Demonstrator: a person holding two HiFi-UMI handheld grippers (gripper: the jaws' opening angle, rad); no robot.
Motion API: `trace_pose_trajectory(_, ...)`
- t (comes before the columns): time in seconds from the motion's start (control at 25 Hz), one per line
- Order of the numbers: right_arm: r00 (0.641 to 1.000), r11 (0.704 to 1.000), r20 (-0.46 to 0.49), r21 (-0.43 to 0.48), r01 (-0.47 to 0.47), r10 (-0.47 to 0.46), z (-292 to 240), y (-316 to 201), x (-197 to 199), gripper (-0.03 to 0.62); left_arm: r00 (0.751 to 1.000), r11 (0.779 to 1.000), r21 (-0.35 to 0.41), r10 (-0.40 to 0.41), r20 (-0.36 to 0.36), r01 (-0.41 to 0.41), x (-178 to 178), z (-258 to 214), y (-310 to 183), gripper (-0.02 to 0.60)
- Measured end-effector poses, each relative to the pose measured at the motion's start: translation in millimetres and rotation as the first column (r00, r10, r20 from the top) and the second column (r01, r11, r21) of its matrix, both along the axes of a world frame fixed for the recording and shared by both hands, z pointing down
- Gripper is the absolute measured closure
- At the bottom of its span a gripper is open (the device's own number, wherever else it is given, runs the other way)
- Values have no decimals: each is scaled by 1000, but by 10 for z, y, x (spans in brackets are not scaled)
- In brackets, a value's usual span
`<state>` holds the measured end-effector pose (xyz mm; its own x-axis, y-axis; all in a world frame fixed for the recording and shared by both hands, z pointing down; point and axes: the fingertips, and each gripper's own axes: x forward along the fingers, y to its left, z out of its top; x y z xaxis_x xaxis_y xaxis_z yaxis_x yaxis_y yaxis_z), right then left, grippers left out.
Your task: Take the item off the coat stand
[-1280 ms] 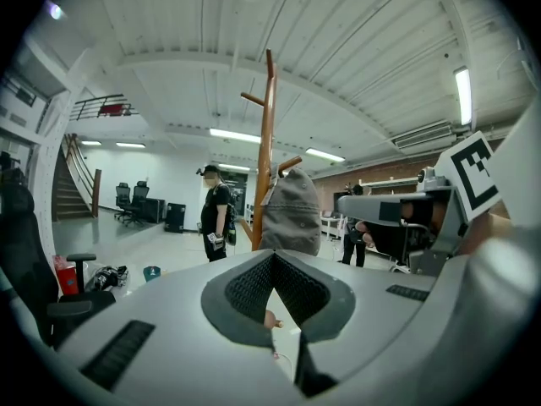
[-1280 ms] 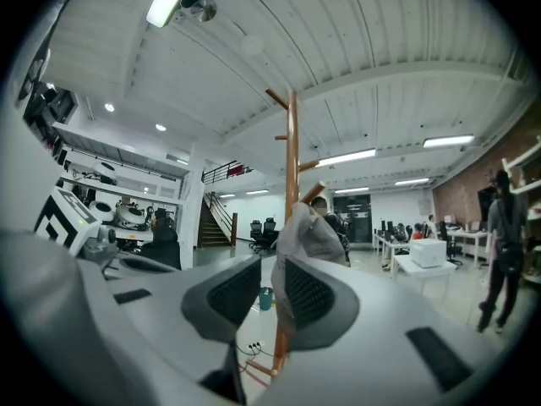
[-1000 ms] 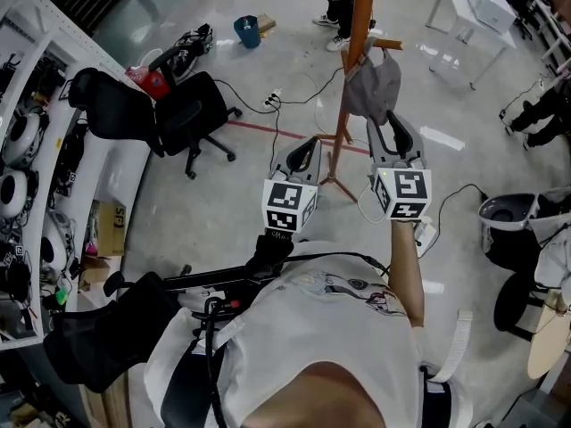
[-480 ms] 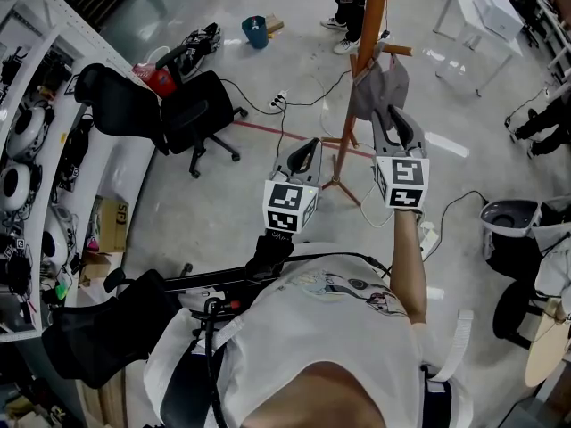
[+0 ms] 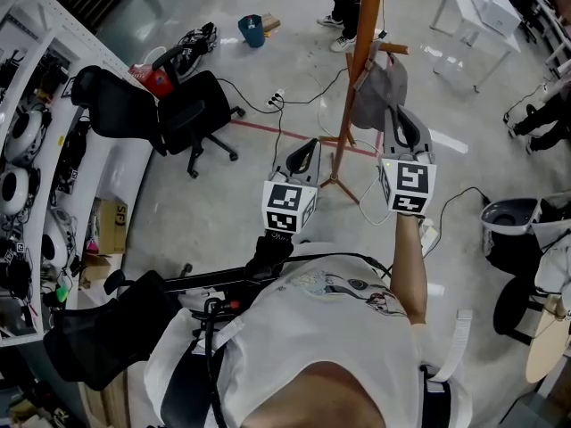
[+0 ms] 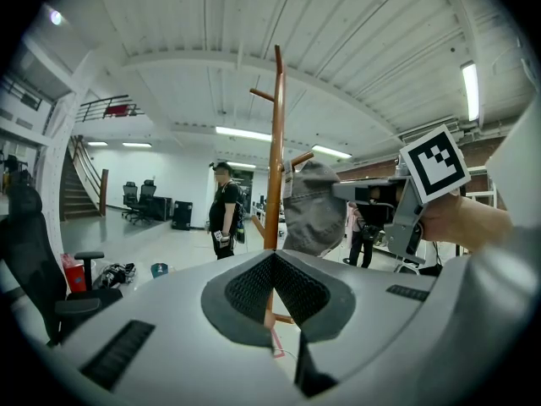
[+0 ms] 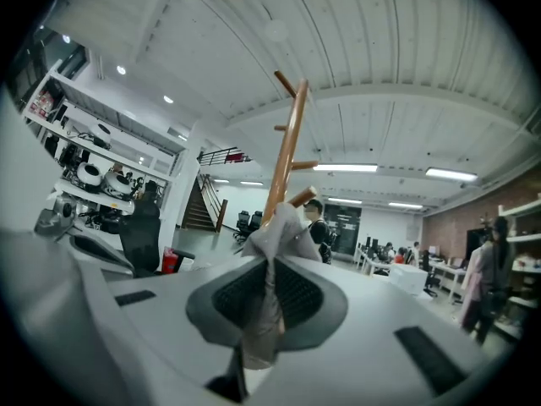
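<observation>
R gripper [image 5: 399, 117] closed since prior frame, pinching grey cap [image 5: 375, 83] | L gripper [image 5: 307, 147] clenched, empty | coat stand [image 5: 361, 25] top cut off

No legible wording or numbers are made out in any view. Black-and-white square patterns (coded, not lettering) are carried on the marker cube [image 5: 287, 208] of the left gripper [image 5: 306, 150] and on that of the right gripper [image 5: 399, 119]. Dark print is noted on a cardboard box [image 5: 109, 226], too small to be read.
</observation>
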<state>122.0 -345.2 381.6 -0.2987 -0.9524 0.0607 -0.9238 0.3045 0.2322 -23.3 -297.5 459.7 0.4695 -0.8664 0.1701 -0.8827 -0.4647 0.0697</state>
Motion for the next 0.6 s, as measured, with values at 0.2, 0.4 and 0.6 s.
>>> trace_pose_trajectory(0.2, 998, 995, 15, 77, -61, 60, -291, 83, 195, 560, 1000, 1000, -3, 5, -3, -5, 22, 13, -2, 580)
trace_pose_trajectory(0.4, 993, 982, 37, 151, -113, 109, -549, 200, 334, 560, 1000, 1000, 2, 10, -2, -10, 45, 16, 9, 580)
trace_pose_trajectory(0.6, 986, 967, 44, 195, -166, 161, -670, 275, 488, 560, 1000, 1000, 10, 15, -2, -15, 55, 0, -6, 580)
